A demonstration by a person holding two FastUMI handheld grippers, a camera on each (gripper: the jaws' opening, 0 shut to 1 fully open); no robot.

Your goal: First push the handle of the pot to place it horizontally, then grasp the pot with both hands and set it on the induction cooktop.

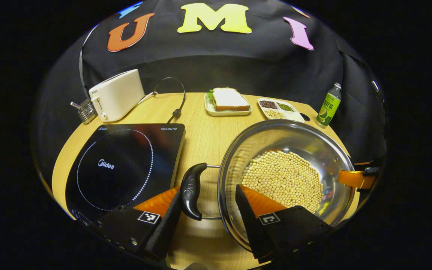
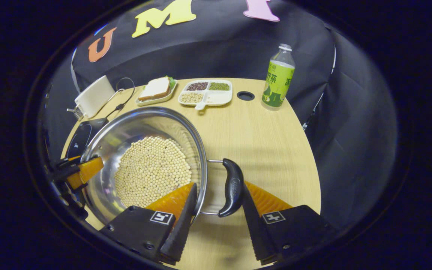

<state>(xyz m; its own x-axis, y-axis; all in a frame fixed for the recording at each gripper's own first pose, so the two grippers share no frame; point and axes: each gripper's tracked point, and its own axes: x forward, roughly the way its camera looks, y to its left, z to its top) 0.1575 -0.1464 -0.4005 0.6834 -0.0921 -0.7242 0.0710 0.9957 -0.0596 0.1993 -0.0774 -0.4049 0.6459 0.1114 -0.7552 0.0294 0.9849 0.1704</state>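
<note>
A steel pot [image 1: 298,138] holding soybeans [image 1: 283,180] sits on the wooden table, right of the black induction cooktop [image 1: 122,165]. Its two black side handles lie level. My left gripper [image 1: 208,191] straddles the left handle [image 1: 191,191]. The outer finger touches the handle, and the inner finger [image 1: 249,213] is inside the pot, a little off the wall. My right gripper [image 2: 219,184] is shut across the right handle [image 2: 233,191] and the rim. One finger [image 2: 180,210] presses the inner wall and the other the handle. The right gripper's orange finger [image 1: 354,179] shows at the pot's far rim.
At the back stand a white toaster [image 1: 116,93] with its cord [image 1: 174,97], a sandwich on a tray [image 1: 228,100], a divided dish of grains [image 1: 280,108] and a green bottle [image 1: 329,105]. A cable hole [image 2: 245,95] lies near the bottle.
</note>
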